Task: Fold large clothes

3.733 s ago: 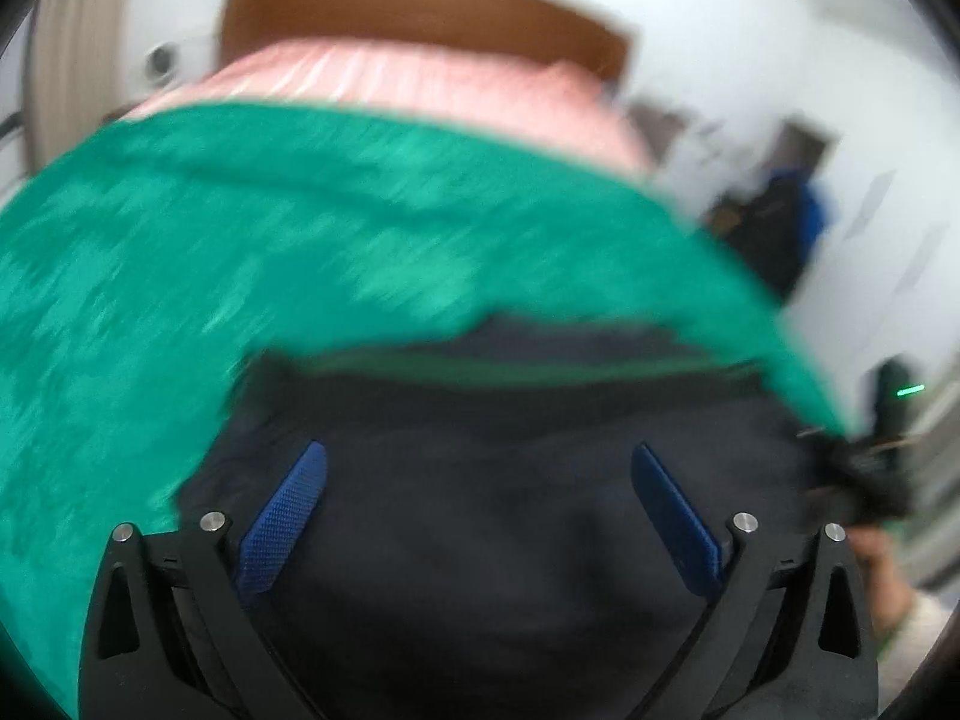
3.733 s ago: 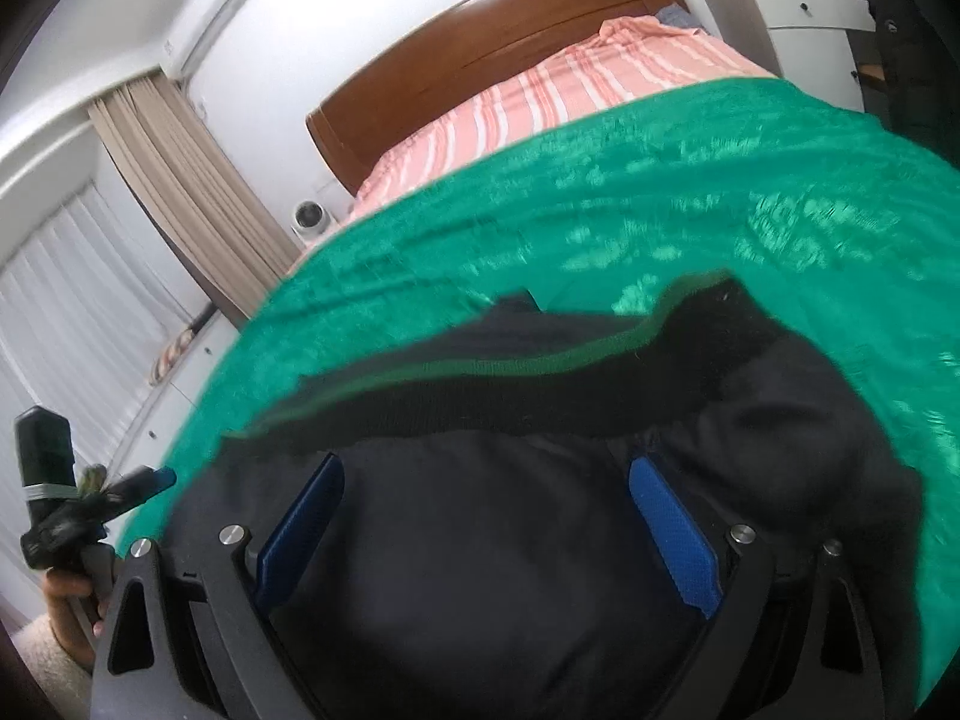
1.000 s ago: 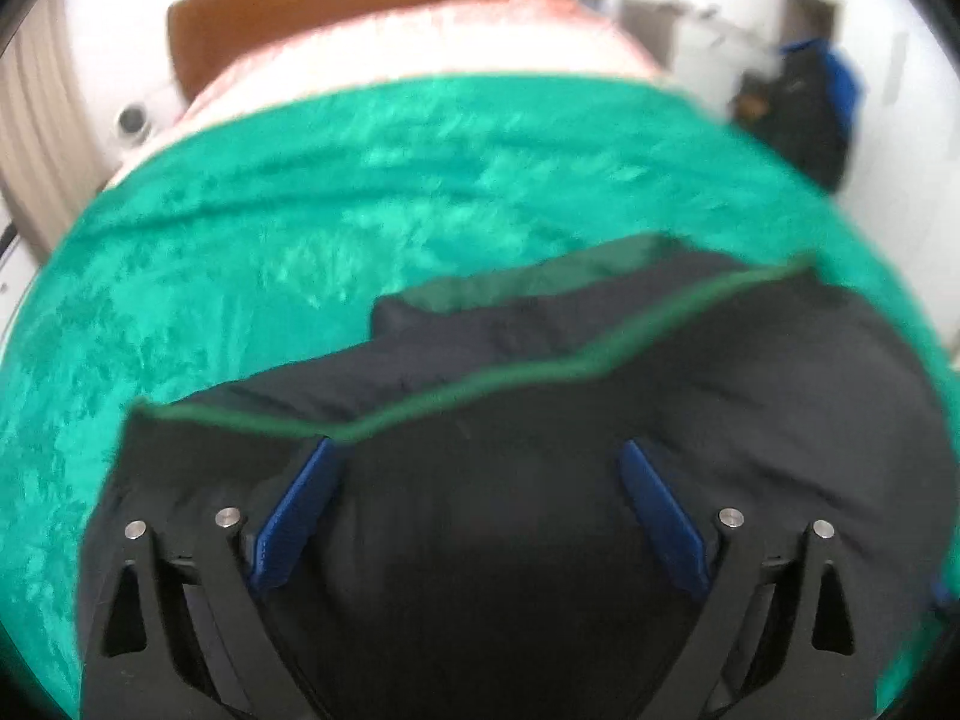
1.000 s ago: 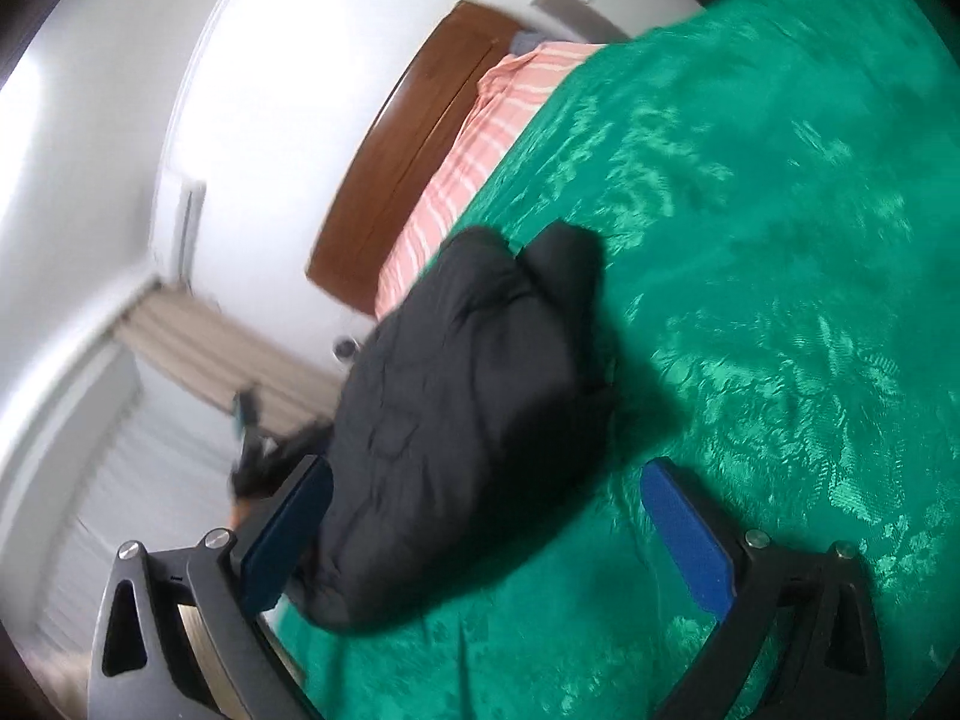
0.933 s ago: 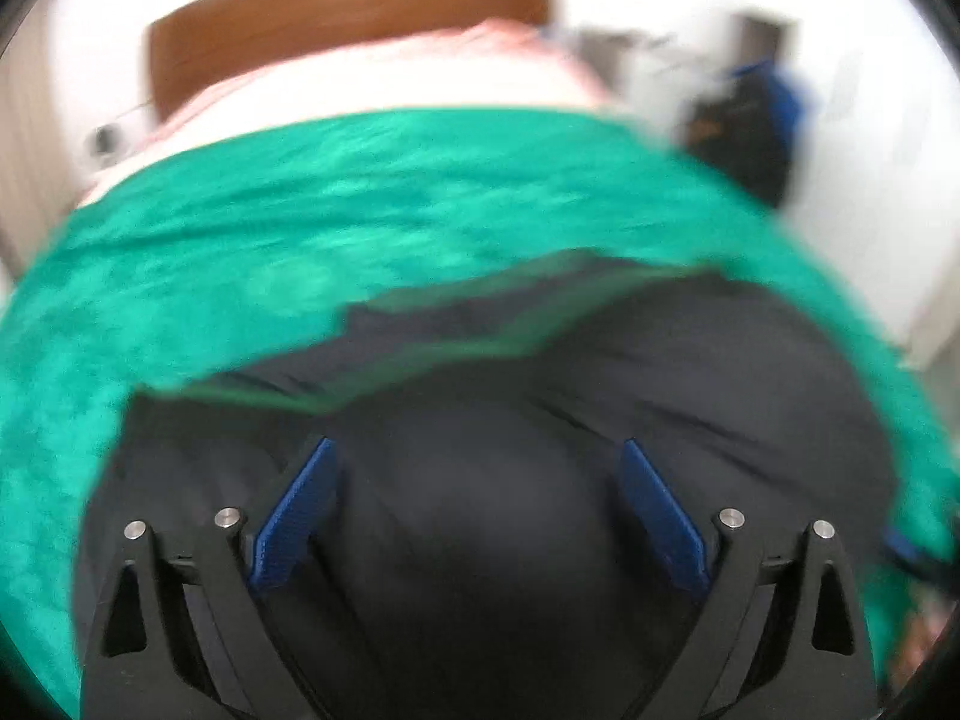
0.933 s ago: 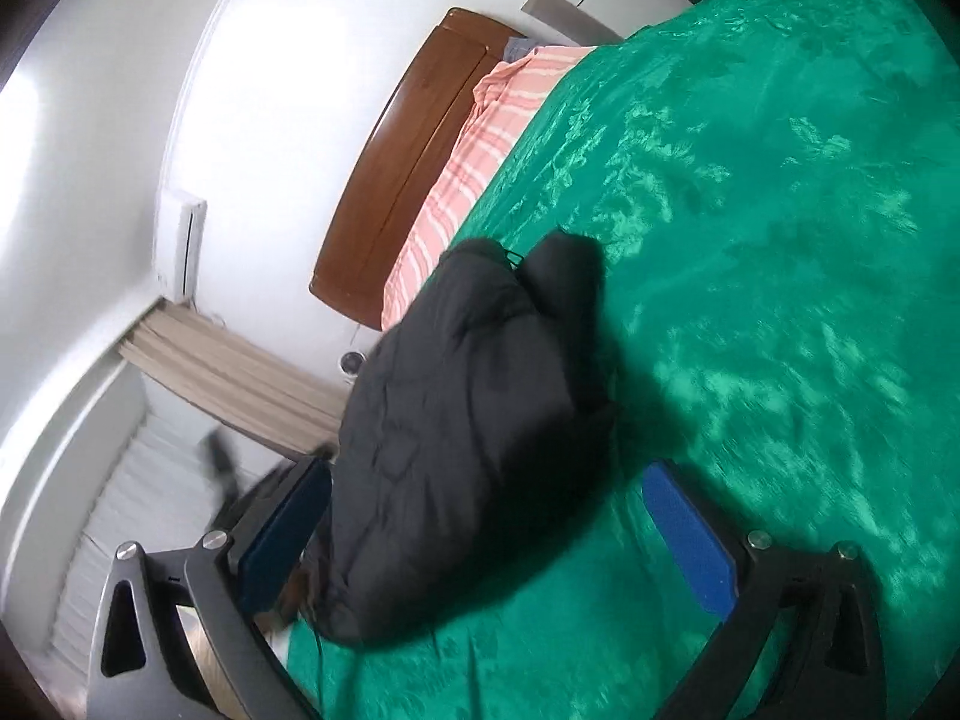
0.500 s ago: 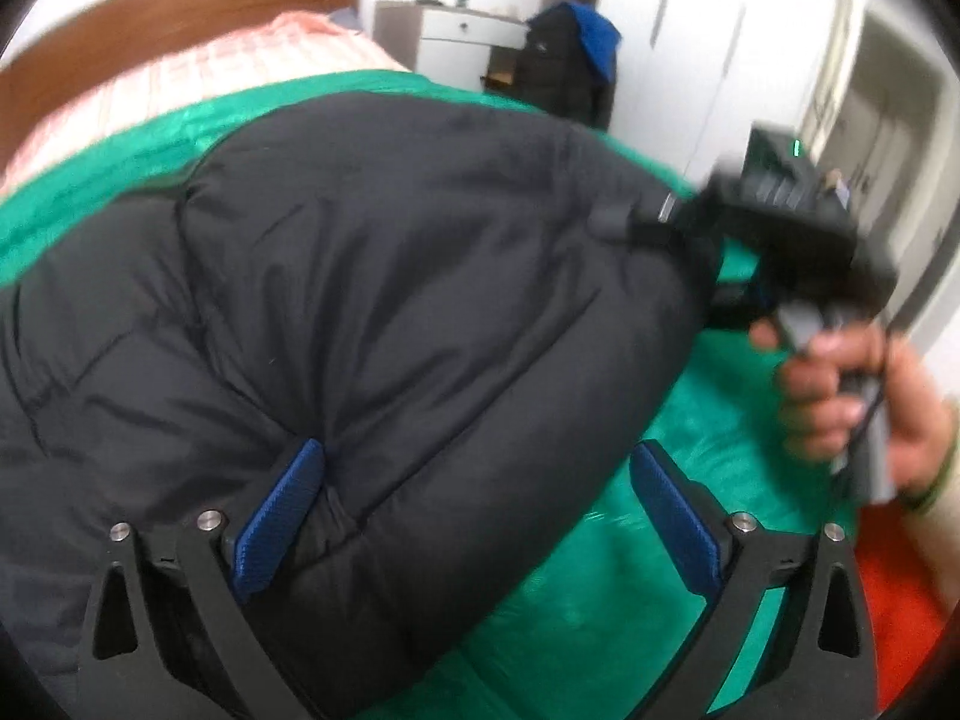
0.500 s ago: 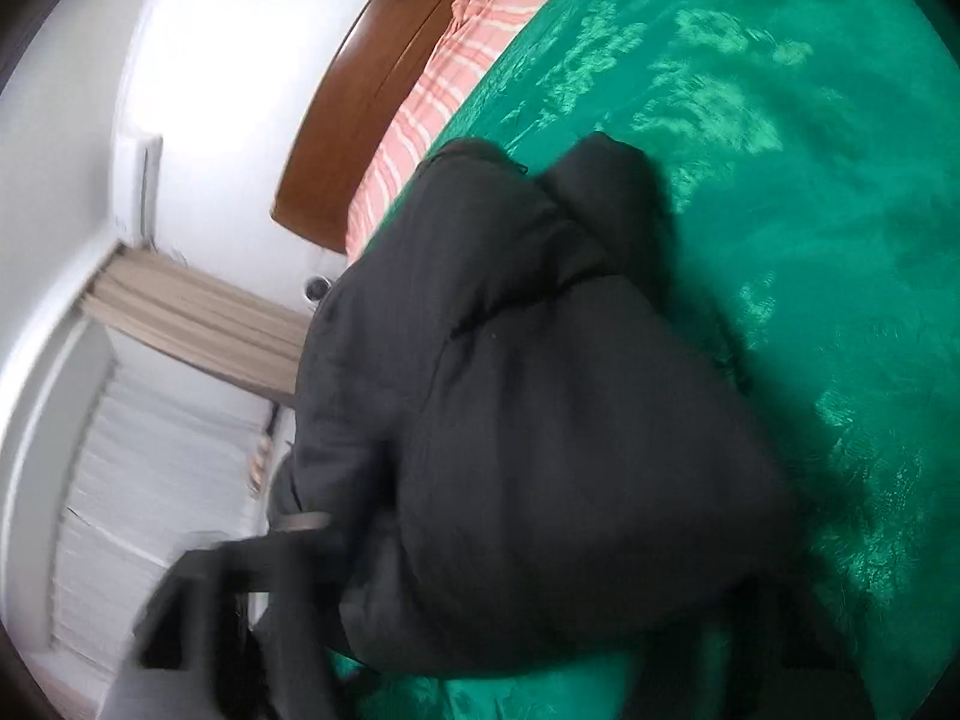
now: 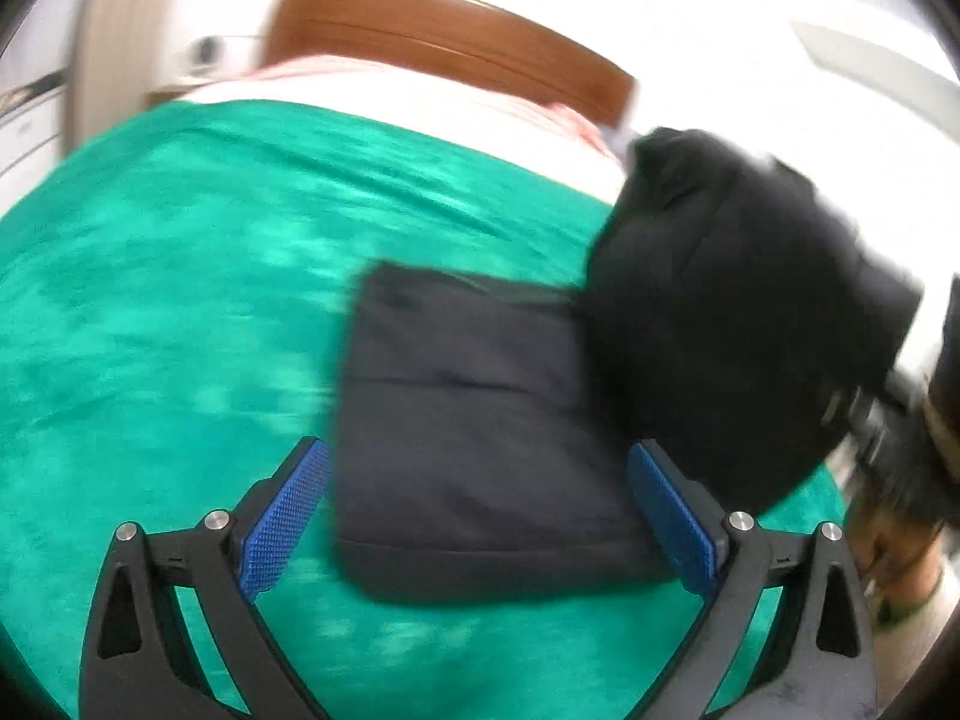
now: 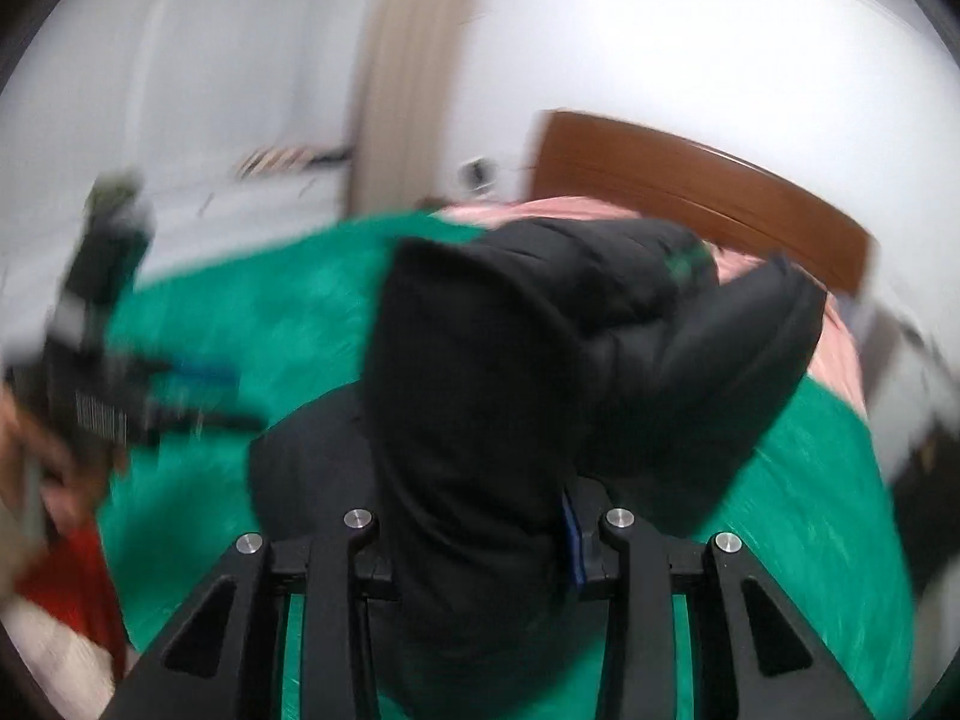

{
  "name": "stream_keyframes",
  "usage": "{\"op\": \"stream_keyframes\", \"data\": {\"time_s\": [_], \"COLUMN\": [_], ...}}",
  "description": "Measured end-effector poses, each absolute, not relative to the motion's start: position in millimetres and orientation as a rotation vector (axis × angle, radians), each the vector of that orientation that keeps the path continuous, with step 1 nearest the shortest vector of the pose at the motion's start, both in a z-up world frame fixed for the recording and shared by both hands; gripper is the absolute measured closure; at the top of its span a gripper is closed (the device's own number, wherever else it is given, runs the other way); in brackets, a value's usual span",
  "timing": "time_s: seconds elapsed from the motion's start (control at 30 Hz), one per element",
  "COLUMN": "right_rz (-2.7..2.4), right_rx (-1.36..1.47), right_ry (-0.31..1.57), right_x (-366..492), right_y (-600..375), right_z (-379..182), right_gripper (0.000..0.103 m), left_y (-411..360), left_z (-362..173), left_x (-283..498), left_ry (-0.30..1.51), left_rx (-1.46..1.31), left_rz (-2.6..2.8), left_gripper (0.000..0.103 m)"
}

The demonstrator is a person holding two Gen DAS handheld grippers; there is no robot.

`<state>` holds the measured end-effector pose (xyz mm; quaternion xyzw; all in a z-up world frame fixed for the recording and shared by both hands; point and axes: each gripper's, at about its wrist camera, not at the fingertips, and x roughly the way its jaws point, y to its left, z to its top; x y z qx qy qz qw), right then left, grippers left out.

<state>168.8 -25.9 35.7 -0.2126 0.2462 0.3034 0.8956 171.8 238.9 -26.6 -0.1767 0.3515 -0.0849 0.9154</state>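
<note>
A black padded jacket [image 9: 480, 420] lies partly folded on the green bedspread [image 9: 168, 276]. My left gripper [image 9: 480, 516] is open and empty, its blue pads on either side of the flat folded part. My right gripper [image 10: 480, 552] is shut on a bunched part of the jacket [image 10: 540, 360] and holds it lifted above the bed. In the left wrist view that lifted bundle [image 9: 738, 324] hangs at the right, with the right gripper [image 9: 900, 438] blurred behind it. The left gripper [image 10: 120, 390] shows blurred at the left of the right wrist view.
A wooden headboard [image 9: 450, 42] and pink striped bedding [image 10: 780, 276] are at the far end of the bed. A beige curtain [image 10: 402, 78] and white walls stand behind. Something red [image 10: 78, 576] lies low at the left by the bed edge.
My right gripper has closed on the jacket and lifted a bunch of it up. My left gripper has swung back so the flat folded part lies between its open fingers.
</note>
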Motion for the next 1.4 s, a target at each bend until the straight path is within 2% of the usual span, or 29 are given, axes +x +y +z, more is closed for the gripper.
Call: {"op": "stream_keyframes", "data": {"time_s": [0.1, 0.2, 0.37, 0.57, 0.6, 0.67, 0.73, 0.8, 0.87, 0.93, 1.17, 1.4], "right_rz": [0.71, 0.748, 0.722, 0.704, 0.703, 0.715, 0.699, 0.659, 0.656, 0.663, 0.619, 0.582], "right_rx": [-0.625, -0.737, -0.766, -0.754, -0.755, -0.747, -0.75, -0.726, -0.635, -0.523, -0.363, -0.25], "right_ry": [0.554, 0.556, 0.53, 0.471, 0.46, 0.451, 0.433, 0.39, 0.398, 0.422, 0.548, 0.592], "right_x": [161, 151, 142, 138, 136, 130, 119, 99, 77, 57, 16, 31], "right_y": [50, 90, 95, 84, 84, 85, 83, 72, 45, 13, -80, -120], "right_z": [-12, -54, -66, -63, -64, -62, -59, -53, -45, -44, -90, -90], "right_gripper": [0.066, 0.065, 0.062, 0.056, 0.053, 0.032, 0.022, 0.021, 0.014, 0.009, 0.008, 0.008], "left_y": [293, 313, 312, 264, 248, 221, 202, 200, 210, 223, 250, 252], "left_z": [-34, -49, -41, 9, 15, 15, 5, -6, -19, -31, -76, -91], "left_x": [153, 146, 149, 225, 244, 278, 307, 322, 327, 326, 324, 320], "left_ry": [0.716, 0.737, 0.734, 0.755, 0.779, 0.858, 0.938, 0.971, 0.998, 1.003, 1.002, 1.005], "left_rx": [-0.448, -0.493, -0.553, -0.449, -0.408, -0.359, -0.292, -0.244, -0.319, -0.365, -0.419, -0.409], "left_rz": [-0.105, -0.066, -0.138, -0.361, -0.392, -0.451, -0.406, -0.332, -0.344, -0.32, -0.229, -0.175], "left_gripper": [0.003, 0.003, 0.003, 0.002, 0.002, 0.002, 0.004, 0.021, 0.031, 0.032, 0.03, 0.028]}}
